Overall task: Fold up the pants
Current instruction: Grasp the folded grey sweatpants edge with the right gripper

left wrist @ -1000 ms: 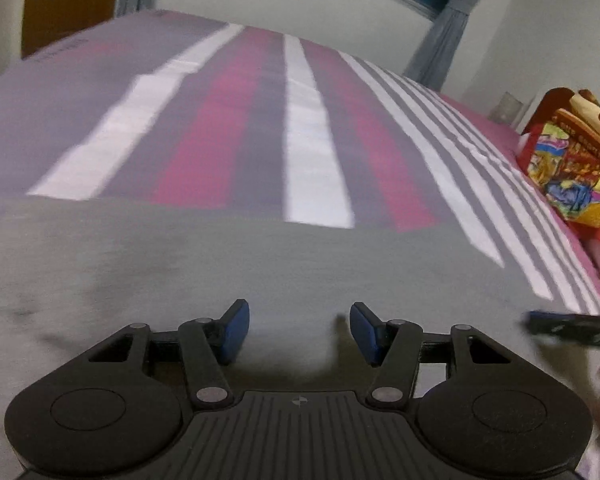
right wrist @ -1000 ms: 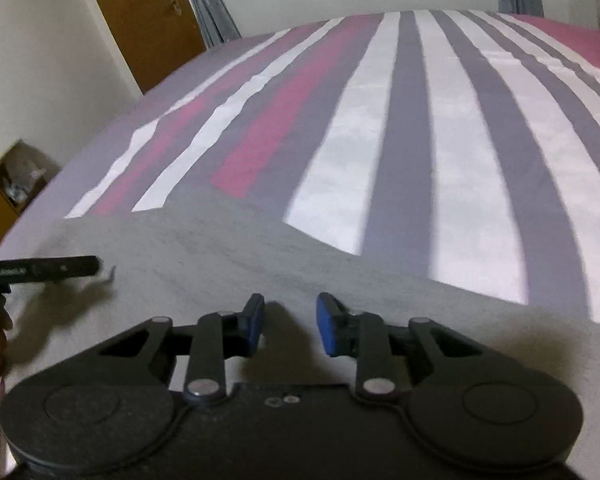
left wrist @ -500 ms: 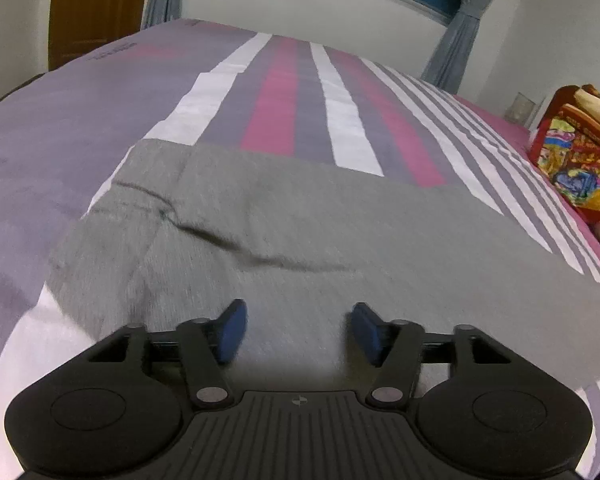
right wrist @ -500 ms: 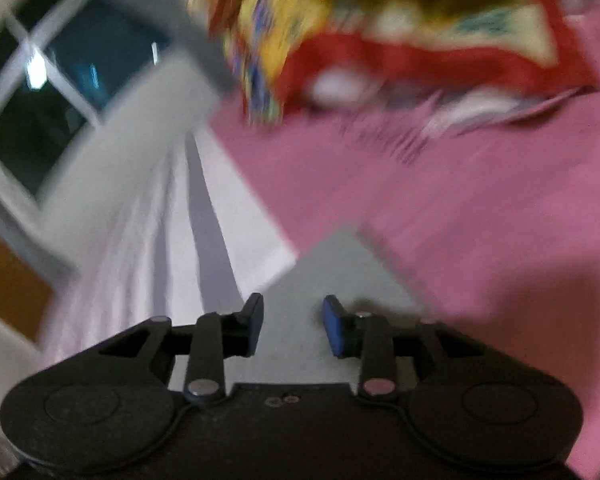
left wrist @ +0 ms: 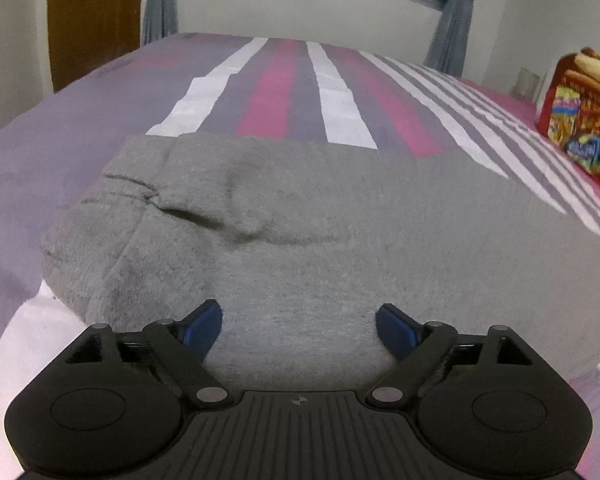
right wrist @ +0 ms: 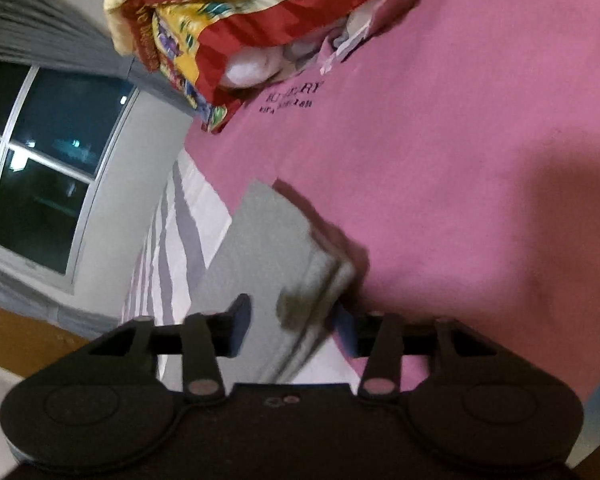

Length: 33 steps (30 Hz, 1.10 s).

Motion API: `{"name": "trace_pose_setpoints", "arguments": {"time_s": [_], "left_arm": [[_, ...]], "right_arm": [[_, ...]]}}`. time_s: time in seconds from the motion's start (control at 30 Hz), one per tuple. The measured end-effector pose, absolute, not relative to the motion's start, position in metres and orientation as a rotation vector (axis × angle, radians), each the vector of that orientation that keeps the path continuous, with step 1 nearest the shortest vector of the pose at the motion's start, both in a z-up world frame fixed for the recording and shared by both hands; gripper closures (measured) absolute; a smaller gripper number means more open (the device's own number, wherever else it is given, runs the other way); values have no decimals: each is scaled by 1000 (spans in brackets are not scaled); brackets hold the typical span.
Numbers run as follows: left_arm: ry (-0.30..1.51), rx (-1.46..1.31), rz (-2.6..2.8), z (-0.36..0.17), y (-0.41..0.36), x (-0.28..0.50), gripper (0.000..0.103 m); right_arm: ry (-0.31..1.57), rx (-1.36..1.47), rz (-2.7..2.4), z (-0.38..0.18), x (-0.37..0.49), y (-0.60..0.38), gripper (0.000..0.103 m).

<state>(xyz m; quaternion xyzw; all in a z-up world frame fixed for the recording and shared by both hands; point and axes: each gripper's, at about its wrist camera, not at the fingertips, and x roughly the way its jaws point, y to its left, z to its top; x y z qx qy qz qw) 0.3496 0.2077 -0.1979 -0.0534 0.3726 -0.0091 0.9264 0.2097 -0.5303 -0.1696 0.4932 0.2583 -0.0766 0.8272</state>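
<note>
Grey pants (left wrist: 300,216) lie flat across the striped bed, with the bunched waist end at the left of the left wrist view. Low over the near part of the fabric, my left gripper (left wrist: 299,330) is open and its jaws are still opening; nothing is held between them. In the right wrist view the picture is rolled sideways. There the narrow leg end of the pants (right wrist: 272,256) reaches onto the pink sheet. My right gripper (right wrist: 290,326) has its jaws closing around the hem, with fabric between the pads and a gap still showing.
A striped purple, pink and white bedsheet (left wrist: 276,92) covers the bed. A bright red and yellow blanket (right wrist: 236,28), also seen as the blanket (left wrist: 580,116), is piled at the pink end (right wrist: 460,140). A wooden door (left wrist: 92,20) and a window (right wrist: 40,168) lie beyond.
My right gripper swung from the middle of the pants to the leg end and rolled sideways. My left gripper drew back, its jaws widened, and the waist end came into view.
</note>
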Motion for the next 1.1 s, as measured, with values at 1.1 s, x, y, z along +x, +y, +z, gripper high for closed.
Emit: {"name": "trace_pose_setpoints", "arguments": {"time_s": [1.1], "left_arm": [[693, -289, 141, -185, 304, 244, 16]], "right_arm": [[635, 581, -155, -88, 287, -440, 84]]}}
